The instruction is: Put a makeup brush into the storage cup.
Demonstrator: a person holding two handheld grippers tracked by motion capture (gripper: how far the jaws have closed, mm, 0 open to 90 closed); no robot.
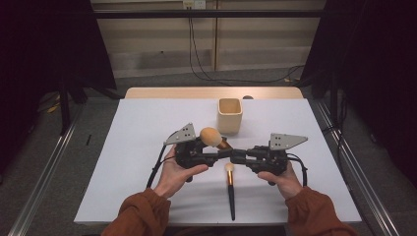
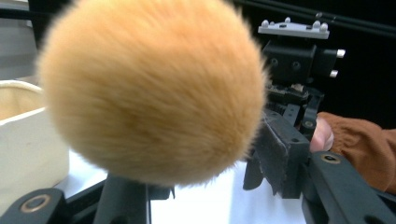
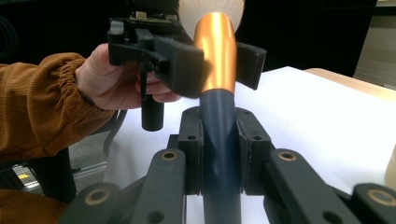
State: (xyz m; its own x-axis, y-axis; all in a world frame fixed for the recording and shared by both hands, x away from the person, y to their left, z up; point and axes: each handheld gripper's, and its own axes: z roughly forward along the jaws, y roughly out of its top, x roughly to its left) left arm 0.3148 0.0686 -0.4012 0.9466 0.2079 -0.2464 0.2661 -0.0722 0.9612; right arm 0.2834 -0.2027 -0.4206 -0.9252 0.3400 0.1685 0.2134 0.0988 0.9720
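A large makeup brush with a fluffy tan head [image 1: 211, 136], copper ferrule [image 3: 217, 46] and dark handle [image 3: 219, 140] is held level above the white table [image 1: 147, 147], between both grippers. My right gripper [image 3: 219, 154] is shut on the dark handle. My left gripper [image 3: 218, 67] faces it, its pads against both sides of the copper ferrule just behind the head. The head [image 2: 154, 88] bulges toward the left gripper view, above my left gripper [image 2: 201, 184]. In the high view the left gripper [image 1: 222, 150] and right gripper [image 1: 237, 156] meet tip to tip at mid-table.
A cream square cup [image 1: 230, 115] stands upright just behind the grippers; its wall [image 2: 23, 135] is close on the left. A smaller brush [image 1: 230, 189] with a black handle lies on the table near the front edge, between the person's hands.
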